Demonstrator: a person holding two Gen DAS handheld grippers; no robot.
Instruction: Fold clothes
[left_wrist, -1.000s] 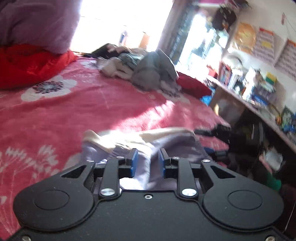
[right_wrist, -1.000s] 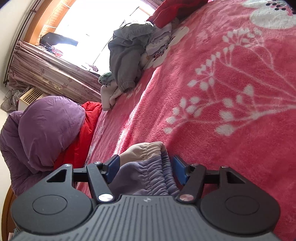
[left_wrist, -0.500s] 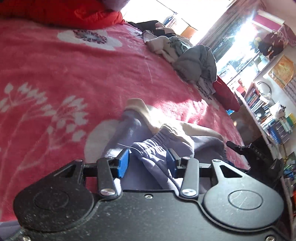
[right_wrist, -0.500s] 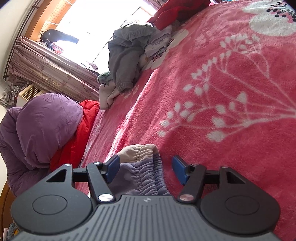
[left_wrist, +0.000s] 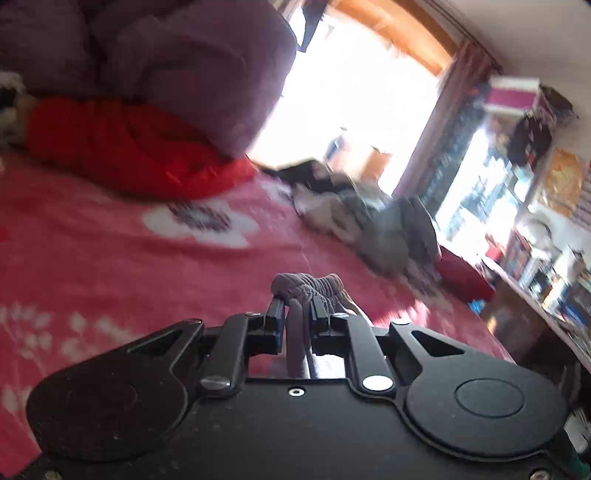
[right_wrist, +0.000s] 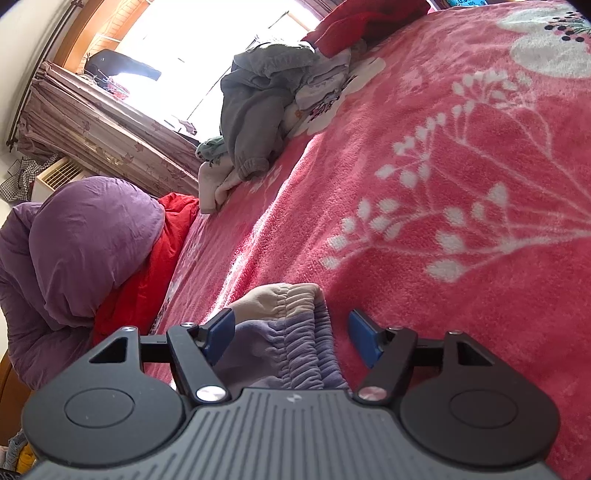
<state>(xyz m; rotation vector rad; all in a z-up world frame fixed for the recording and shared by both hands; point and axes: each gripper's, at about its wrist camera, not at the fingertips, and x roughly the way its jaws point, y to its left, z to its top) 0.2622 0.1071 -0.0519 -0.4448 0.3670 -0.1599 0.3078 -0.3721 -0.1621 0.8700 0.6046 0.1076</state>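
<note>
A lilac pair of pants with a gathered elastic waistband (right_wrist: 295, 347) and cream lining (right_wrist: 266, 299) lies on the pink flowered blanket (right_wrist: 443, 184). My left gripper (left_wrist: 298, 306) is closing and pinches a bunched fold of the waistband (left_wrist: 306, 286), which sticks up above its fingertips over the blanket (left_wrist: 110, 266). In the right wrist view my right gripper (right_wrist: 291, 328) straddles the waistband with its jaws opening. Its blue pads (right_wrist: 364, 334) stand wide, the right one clear of the cloth.
A heap of grey and white clothes (left_wrist: 384, 225) (right_wrist: 258, 92) lies at the bed's far side by the bright window. A purple quilt (left_wrist: 166, 66) rests on a red one (left_wrist: 122, 147) at the head. Crowded shelves (left_wrist: 546, 273) line the right wall.
The left jaws have closed on the waistband fold, and the left gripper has swung so its view now faces the quilts and window. The right jaws have widened a little; that hand stayed put.
</note>
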